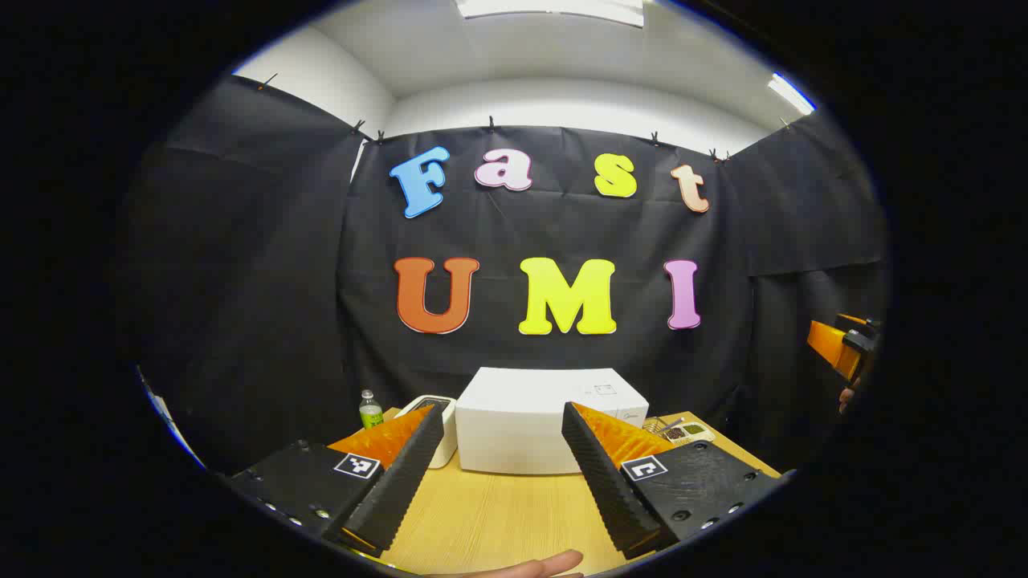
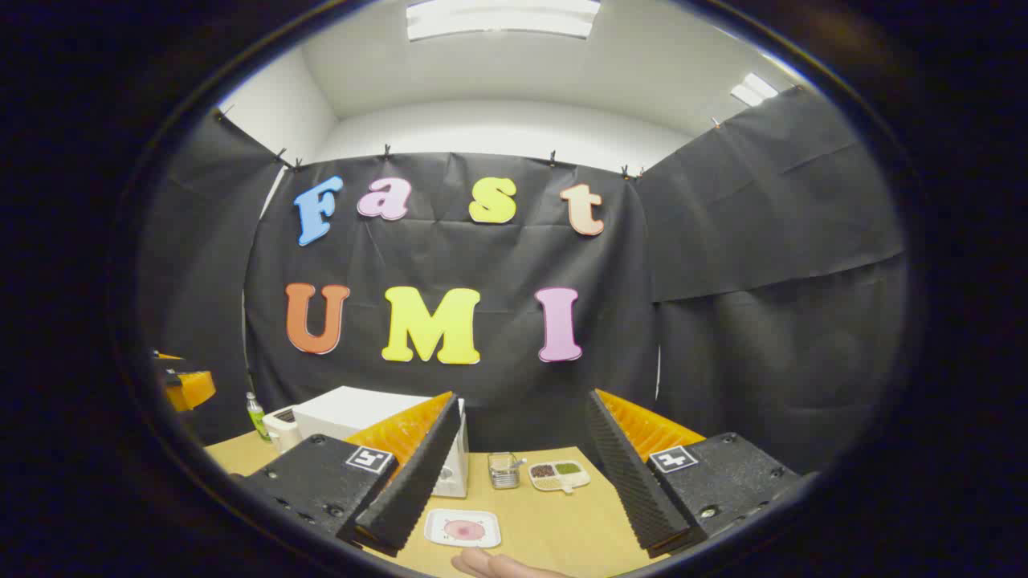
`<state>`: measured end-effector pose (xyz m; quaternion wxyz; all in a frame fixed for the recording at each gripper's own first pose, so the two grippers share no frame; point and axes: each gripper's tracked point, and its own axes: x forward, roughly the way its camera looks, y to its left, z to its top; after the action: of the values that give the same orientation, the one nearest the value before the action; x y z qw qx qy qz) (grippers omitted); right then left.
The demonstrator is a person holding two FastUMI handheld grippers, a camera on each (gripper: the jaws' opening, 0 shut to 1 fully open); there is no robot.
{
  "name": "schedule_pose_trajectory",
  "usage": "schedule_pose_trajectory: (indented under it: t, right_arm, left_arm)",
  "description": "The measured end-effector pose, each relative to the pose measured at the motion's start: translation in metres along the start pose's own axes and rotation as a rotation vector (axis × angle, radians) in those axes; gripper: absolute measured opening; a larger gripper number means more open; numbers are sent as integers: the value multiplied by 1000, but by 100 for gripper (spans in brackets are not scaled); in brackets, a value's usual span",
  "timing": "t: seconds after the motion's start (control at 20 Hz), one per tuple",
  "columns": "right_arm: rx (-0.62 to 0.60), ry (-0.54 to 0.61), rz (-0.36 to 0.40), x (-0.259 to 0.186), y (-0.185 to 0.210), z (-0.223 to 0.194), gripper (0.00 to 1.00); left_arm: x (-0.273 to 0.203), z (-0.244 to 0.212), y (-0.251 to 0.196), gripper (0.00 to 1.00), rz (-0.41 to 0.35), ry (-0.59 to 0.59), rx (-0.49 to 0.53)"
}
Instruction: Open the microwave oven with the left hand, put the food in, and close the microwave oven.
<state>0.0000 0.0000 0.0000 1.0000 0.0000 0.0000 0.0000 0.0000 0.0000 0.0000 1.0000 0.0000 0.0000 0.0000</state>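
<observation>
The left hand-held gripper (image 1: 502, 466) and the right hand-held gripper (image 2: 522, 474) are both wide open and hold nothing. The white microwave oven (image 1: 546, 417) sits shut on the bench (image 1: 498, 514), near a plate of food (image 2: 463, 528).

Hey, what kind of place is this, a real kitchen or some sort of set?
Likely a staged recording booth, not a kitchen: black cloth walls, a white microwave on a wooden table.

Bright, even overhead light; strong fisheye bend in both views.

Ceiling light panels (image 2: 503, 18) glare white at the top, washing out their edges. The white microwave oven (image 1: 551, 419) looks slightly overexposed, its surface detail lost. The bench (image 1: 498, 514) shows soft, faint shadows. Focus stays sharp mid-picture; straight lines curve and smear toward the rim.
</observation>
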Motion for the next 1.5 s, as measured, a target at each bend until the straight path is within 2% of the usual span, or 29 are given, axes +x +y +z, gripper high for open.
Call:
schedule_pose_trajectory:
  t: [0.15,0.2,0.25,0.3,0.35,0.45,0.5,0.55,0.6,0.65,0.7,0.75,0.85,1.2,1.25,1.3,1.35,1.5]
  right_arm:
    - [-1,21,19,-4,1,-8,95]
    - [-1,27,22,-4,-1,-11,100]
    - [6,28,26,-5,-1,-10,100]
    - [11,29,30,-6,-2,-11,95]
    - [12,28,31,-6,-3,-12,100]
    - [11,23,28,-7,-8,-12,100]
    - [10,21,23,-7,-11,-12,95]
    - [11,21,19,-7,-13,-13,95]
    - [12,22,18,-7,-15,-14,100]
    - [16,22,17,-7,-16,-15,95]
    - [22,25,18,-7,-18,-17,95]
    - [25,30,22,-7,-18,-21,100]
    - [32,31,19,-5,-23,-23,100]
    - [45,44,18,9,-39,-30,100]
    - [40,50,19,13,-41,-30,95]
    - [33,54,24,15,-42,-32,100]
    - [31,50,37,17,-42,-30,95]
    - [31,48,43,25,-47,-27,95]
  left_arm:
    - [-7,-5,-21,93,-65,18,-14]
    - [-9,-3,-27,93,-80,18,-9]
    - [-11,-2,-30,93,-87,14,-1]
    - [-13,-2,-33,93,-88,9,7]
    - [-13,-3,-35,93,-89,6,13]
    - [-13,-9,-38,93,-85,15,22]
    - [-13,-11,-41,93,-83,20,25]
    - [-13,-11,-42,93,-82,16,27]
    - [-12,-10,-42,93,-79,11,27]
    - [-10,-8,-42,93,-78,3,27]
    - [-10,-7,-43,93,-76,-5,28]
    - [-8,-6,-44,93,-75,-14,32]
    - [-3,-7,-49,93,-74,-33,43]
    - [51,-36,-78,93,-90,-22,56]
    - [62,-45,-87,93,-107,-12,46]
    - [74,-55,-96,93,-124,5,33]
    - [85,-64,-104,93,-137,16,29]
    - [119,-92,-122,93,-142,49,40]
